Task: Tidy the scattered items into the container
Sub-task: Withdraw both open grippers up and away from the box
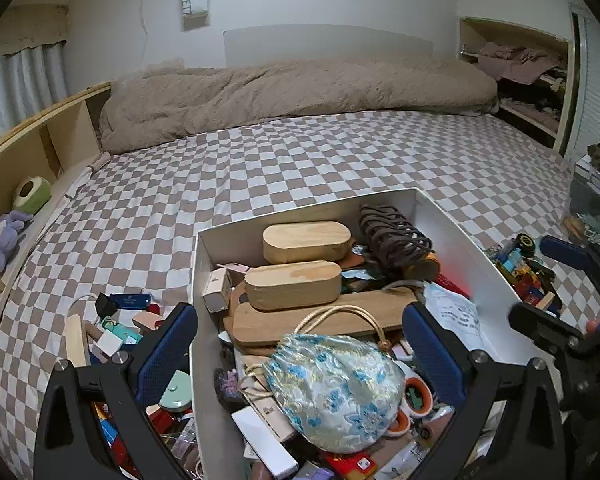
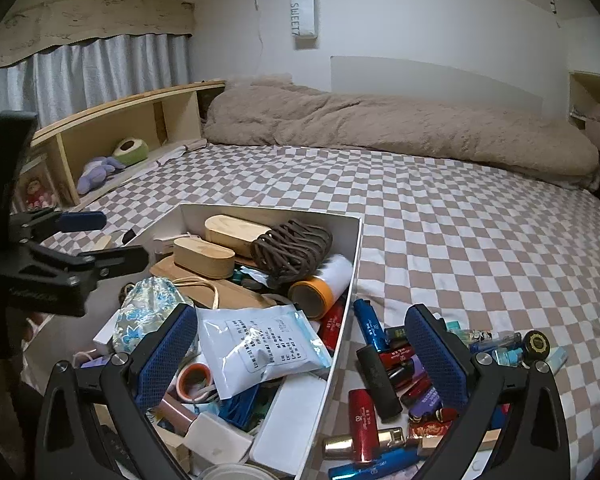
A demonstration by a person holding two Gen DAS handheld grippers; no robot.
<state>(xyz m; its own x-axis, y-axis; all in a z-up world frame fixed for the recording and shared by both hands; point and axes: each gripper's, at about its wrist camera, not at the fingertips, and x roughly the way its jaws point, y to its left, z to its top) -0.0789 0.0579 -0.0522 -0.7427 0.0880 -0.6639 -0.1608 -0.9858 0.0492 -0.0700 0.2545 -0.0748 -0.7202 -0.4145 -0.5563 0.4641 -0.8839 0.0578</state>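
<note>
- Bed (image 1: 300,152) with a brown-and-white checkered sheet fills the room; a beige quilt (image 1: 300,92) lies bunched along the far wall, and a wooden shelf (image 1: 40,148) runs beside the curtain (image 2: 100,68).
- White box (image 1: 472,256) sits on the sheet, already crowded: two wooden cases (image 1: 292,284), a brown cord bundle (image 1: 392,236), a floral pouch (image 1: 336,384), a white packet (image 2: 260,344).
- Loose lighters and tubes (image 2: 384,376) lie on the sheet just beside the box's right wall.
- Left gripper (image 1: 300,352) hangs wide apart over the pouch, gripping nothing.
- Right gripper (image 2: 300,352) is spread wide too, straddling the box wall, empty.
</note>
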